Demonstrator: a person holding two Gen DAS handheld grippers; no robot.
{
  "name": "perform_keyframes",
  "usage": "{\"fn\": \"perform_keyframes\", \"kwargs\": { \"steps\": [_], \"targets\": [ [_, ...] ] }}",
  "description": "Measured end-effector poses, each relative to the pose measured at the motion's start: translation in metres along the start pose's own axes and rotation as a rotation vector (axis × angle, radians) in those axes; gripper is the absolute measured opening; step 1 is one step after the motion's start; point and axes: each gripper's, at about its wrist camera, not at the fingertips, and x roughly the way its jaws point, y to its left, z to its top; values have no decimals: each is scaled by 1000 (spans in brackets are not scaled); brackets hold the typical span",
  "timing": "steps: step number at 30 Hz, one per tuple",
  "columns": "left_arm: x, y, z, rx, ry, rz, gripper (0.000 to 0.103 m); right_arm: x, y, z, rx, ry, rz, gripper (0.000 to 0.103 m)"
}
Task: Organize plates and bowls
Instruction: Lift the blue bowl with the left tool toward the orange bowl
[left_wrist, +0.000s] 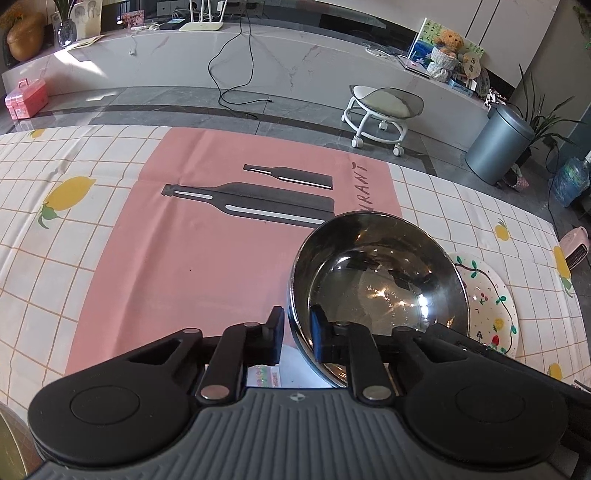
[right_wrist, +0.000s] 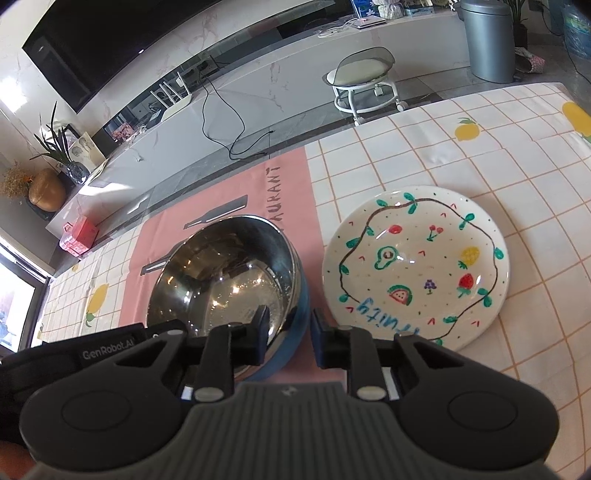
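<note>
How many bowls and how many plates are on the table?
Bowls: 1, the shiny metal bowl
Plates: 1, the white plate with painted fruit
Total: 2

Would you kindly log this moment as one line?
left tool: gripping steel bowl rim | right tool: gripping same bowl's near rim | fruit plate: beside bowl, untouched | bowl on pink mat
</note>
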Motion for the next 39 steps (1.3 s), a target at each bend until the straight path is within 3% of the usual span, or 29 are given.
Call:
{"fn": "perform_keyframes", "kwargs": {
  "steps": [9, 18, 31, 39],
  "targets": [
    [-18, -6, 0, 33, -18, 21, 12, -4, 9, -3, -28, 21, -34, 15],
    [-71, 8, -11, 25, -47, 33, 12, -45, 31, -16, -47, -16, 17, 13],
    [-187, 44, -51, 19, -212, 25, 12, -144, 91, -72, -101, -143, 89, 13],
    [-233, 84, -88, -60, -242, 17, 12, -182, 121, -117, -124, -120, 158, 13]
  ]
}}
